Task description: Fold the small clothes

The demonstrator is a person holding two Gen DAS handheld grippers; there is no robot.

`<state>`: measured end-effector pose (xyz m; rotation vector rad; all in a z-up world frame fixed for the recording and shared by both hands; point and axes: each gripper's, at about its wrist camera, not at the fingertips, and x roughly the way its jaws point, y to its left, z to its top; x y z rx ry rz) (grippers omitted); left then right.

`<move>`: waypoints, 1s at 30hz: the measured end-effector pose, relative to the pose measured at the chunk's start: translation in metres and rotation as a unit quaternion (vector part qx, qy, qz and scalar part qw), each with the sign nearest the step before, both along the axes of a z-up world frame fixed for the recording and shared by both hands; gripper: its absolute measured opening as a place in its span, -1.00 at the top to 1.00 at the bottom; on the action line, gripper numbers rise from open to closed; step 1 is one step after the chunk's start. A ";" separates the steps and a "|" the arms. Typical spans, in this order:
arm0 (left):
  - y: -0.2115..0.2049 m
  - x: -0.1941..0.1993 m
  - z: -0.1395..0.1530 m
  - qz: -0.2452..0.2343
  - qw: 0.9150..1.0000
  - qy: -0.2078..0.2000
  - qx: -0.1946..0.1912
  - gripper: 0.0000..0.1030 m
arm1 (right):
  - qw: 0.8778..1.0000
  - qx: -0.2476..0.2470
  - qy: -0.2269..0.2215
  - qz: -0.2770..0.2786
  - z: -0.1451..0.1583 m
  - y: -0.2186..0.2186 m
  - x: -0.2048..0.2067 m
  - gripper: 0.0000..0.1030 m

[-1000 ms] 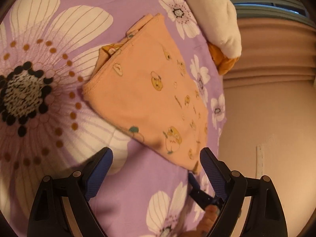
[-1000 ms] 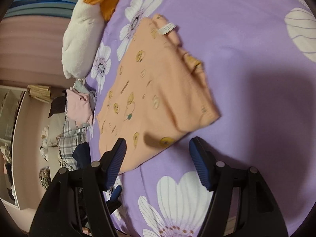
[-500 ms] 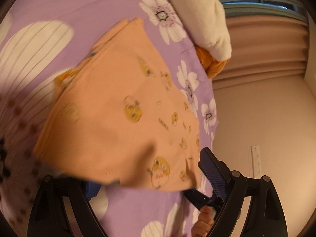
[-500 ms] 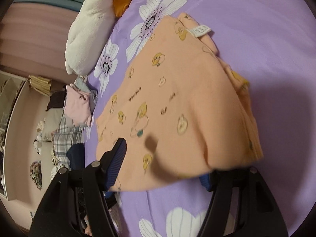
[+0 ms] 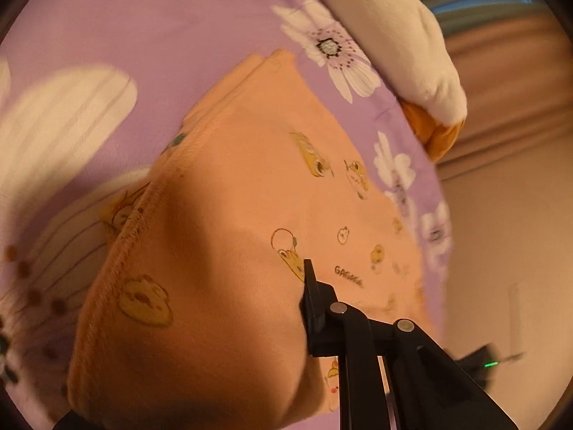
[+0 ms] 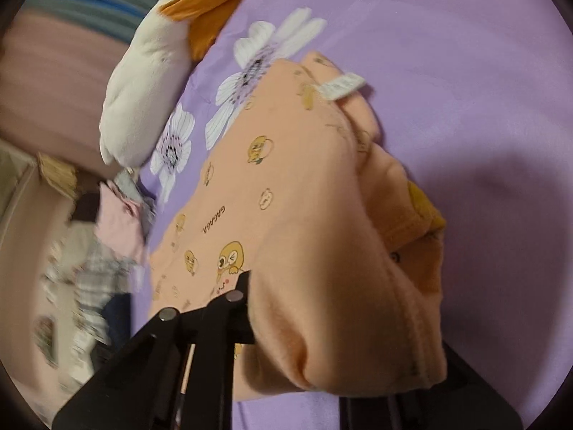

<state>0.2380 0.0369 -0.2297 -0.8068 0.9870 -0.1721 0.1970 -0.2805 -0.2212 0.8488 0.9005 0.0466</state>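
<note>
A folded orange garment with yellow duck prints (image 5: pixel 232 243) lies on the purple flowered bedsheet (image 5: pixel 136 28). My left gripper (image 5: pixel 200 351) is closed on the garment's near edge; the cloth bunches between the fingers and hides the left one, only the right finger (image 5: pixel 315 308) shows. In the right wrist view the same garment (image 6: pixel 304 186) has a white label (image 6: pixel 342 86) at its far end. My right gripper (image 6: pixel 340 326) is shut on its near edge, the cloth bulging over the right finger; the left finger (image 6: pixel 240 308) shows.
A white and orange plush toy (image 5: pixel 401 46) lies at the bed's far edge, also in the right wrist view (image 6: pixel 150 86). A pile of other clothes (image 6: pixel 107 236) lies beside the bed on the left. A curtain and wall (image 5: pixel 508 179) stand behind.
Both grippers moved forward onto the garment's near edge and closed on it. The cloth now bunches between the fingers where both grippers were open a second ago.
</note>
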 end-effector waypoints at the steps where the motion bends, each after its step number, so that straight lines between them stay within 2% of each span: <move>1: -0.003 -0.002 0.004 0.001 1.000 -0.001 0.017 0.74 | 1.000 -0.015 -0.003 0.004 0.004 0.003 0.000 0.74; 3: -0.004 -0.006 0.012 0.006 1.000 -0.008 0.028 0.81 | 1.000 -0.022 -0.017 0.011 0.011 0.003 -0.003 0.76; 5: 0.000 -0.012 0.016 0.014 0.999 -0.011 0.026 0.82 | 0.999 -0.002 -0.037 0.019 0.019 -0.002 -0.007 0.76; 9: 0.008 -0.035 0.027 0.017 0.998 -0.026 0.054 0.84 | 0.998 0.012 -0.046 0.033 0.030 -0.003 -0.021 0.76; 11: 0.010 -0.043 0.031 0.016 0.998 -0.024 0.051 0.86 | 0.998 0.009 -0.047 0.044 0.033 0.000 -0.030 0.76; 14: 0.009 -0.061 0.039 -0.001 0.999 -0.035 0.041 0.87 | 0.998 0.013 -0.036 0.058 0.032 0.000 -0.048 0.76; 18: -0.007 -0.085 0.043 -0.037 0.997 -0.042 0.052 0.87 | 0.997 0.032 -0.046 0.056 0.039 -0.012 -0.078 0.76; 21: -0.017 -0.104 0.039 -0.063 0.996 -0.041 0.052 0.87 | 0.996 0.009 -0.061 0.056 0.048 -0.018 -0.099 0.76; 25: -0.020 -0.121 0.029 -0.076 0.995 -0.029 0.059 0.87 | 0.997 0.010 -0.038 0.063 0.033 -0.027 -0.127 0.75; 27: -0.021 -0.125 0.025 -0.075 0.995 -0.027 0.066 0.87 | 0.997 -0.014 -0.015 0.072 0.022 -0.027 -0.128 0.73; 30: -0.020 -0.130 0.030 -0.070 0.992 -0.035 0.095 0.87 | 0.997 -0.016 -0.003 0.075 0.012 -0.029 -0.127 0.72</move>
